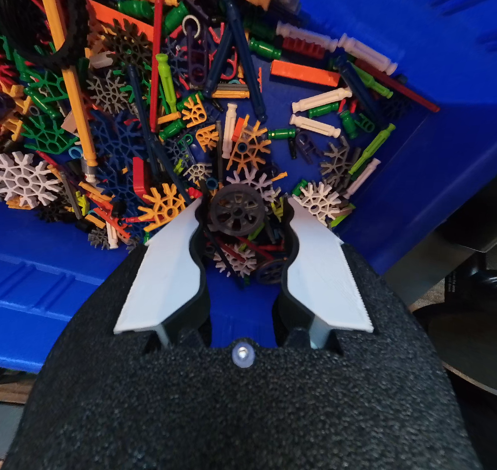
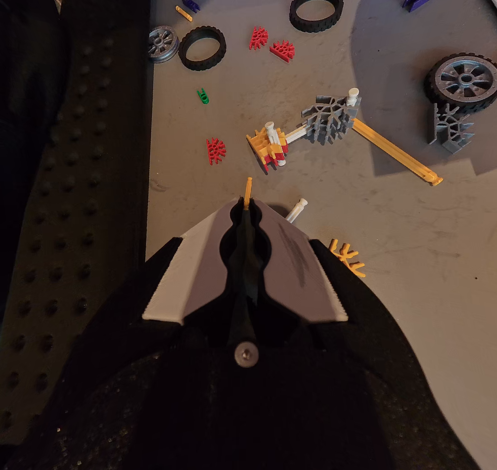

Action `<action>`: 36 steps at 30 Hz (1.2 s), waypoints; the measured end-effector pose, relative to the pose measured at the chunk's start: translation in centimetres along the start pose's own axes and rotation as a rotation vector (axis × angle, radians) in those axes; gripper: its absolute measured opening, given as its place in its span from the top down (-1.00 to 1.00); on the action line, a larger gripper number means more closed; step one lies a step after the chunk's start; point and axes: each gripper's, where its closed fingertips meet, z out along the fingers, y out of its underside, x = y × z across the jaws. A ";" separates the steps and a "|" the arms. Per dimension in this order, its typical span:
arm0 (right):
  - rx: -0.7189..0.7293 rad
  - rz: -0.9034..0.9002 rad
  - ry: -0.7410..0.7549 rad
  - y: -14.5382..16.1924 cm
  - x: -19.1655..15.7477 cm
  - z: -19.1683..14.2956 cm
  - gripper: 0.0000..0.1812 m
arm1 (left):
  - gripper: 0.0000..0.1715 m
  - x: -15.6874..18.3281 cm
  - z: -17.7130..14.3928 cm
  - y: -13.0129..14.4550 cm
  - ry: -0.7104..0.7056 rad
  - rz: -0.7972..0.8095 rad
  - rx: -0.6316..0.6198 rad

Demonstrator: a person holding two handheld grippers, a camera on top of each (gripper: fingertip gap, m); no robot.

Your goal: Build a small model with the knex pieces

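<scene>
Left gripper [image 1: 243, 209] fingers apart, right gripper [image 2: 246, 201] pinched.

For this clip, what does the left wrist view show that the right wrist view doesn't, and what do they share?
Left wrist only: the open left gripper over a blue plastic bin of mixed construction-toy pieces, a dark grey spoked wheel hub between its fingertips.

Right wrist only: the right gripper shut on a short yellow rod above a grey tabletop, with loose black rubber tyres and a part-built grey and yellow assembly.

Both: no object in common, only the same kind of toy pieces.

Hobby or play space; blue bin [image 1: 403, 215] of construction-toy pieces [image 1: 166, 123].
</scene>
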 end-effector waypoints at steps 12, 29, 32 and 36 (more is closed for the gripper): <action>0.000 -0.002 0.001 0.0 0.0 0.0 0.96 | 0.36 -0.6 -0.5 0.6 -0.041 -0.025 -0.007; 0.000 -0.006 0.003 0.0 0.0 0.0 0.96 | 0.32 -0.6 -0.8 0.5 -0.052 -0.012 0.008; 0.000 -0.007 0.003 0.0 0.0 0.0 0.96 | 0.32 0.2 -0.7 0.2 -0.024 0.013 0.014; 0.000 -0.008 0.003 0.0 0.0 0.0 0.96 | 0.33 0.7 -0.4 0.3 -0.004 0.020 0.000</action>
